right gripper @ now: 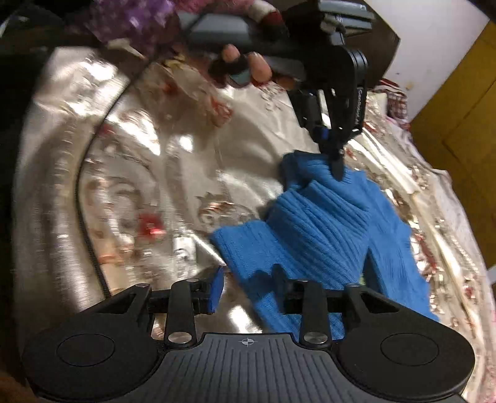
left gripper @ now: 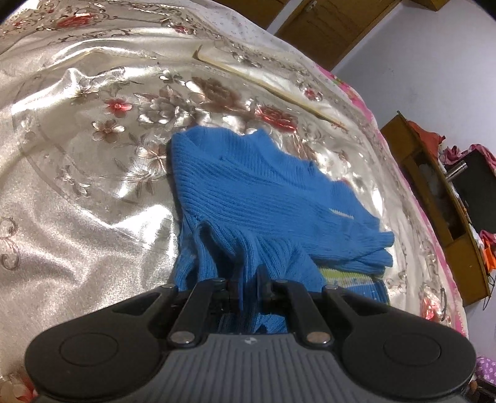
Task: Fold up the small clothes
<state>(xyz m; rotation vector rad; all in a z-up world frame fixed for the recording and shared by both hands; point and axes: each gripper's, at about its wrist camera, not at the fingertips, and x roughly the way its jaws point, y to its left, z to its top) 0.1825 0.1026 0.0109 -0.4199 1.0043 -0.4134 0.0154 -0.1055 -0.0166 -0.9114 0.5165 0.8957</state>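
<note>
A blue ribbed knit sweater (left gripper: 263, 192) lies crumpled on a shiny floral bedspread (left gripper: 93, 173). My left gripper (left gripper: 248, 276) is shut on a bunched fold of it at the near end, beside a green and white striped band (left gripper: 341, 274). In the blurred right wrist view the sweater (right gripper: 325, 232) spreads to the right, and the left gripper (right gripper: 337, 169), held by a hand (right gripper: 248, 65), pinches its far edge. My right gripper (right gripper: 248, 274) stands open low over the near edge of the sweater. Its right finger (right gripper: 279, 279) is against the knit, and bedspread shows between the jaws.
The bedspread (right gripper: 139, 186) has a pink border (left gripper: 350, 86) at its far right side. Beyond it stand a wooden shelf unit (left gripper: 434, 201) and wooden doors (left gripper: 325, 24). A yellow wooden panel (right gripper: 465, 117) and purple cloth (right gripper: 133, 18) show in the right wrist view.
</note>
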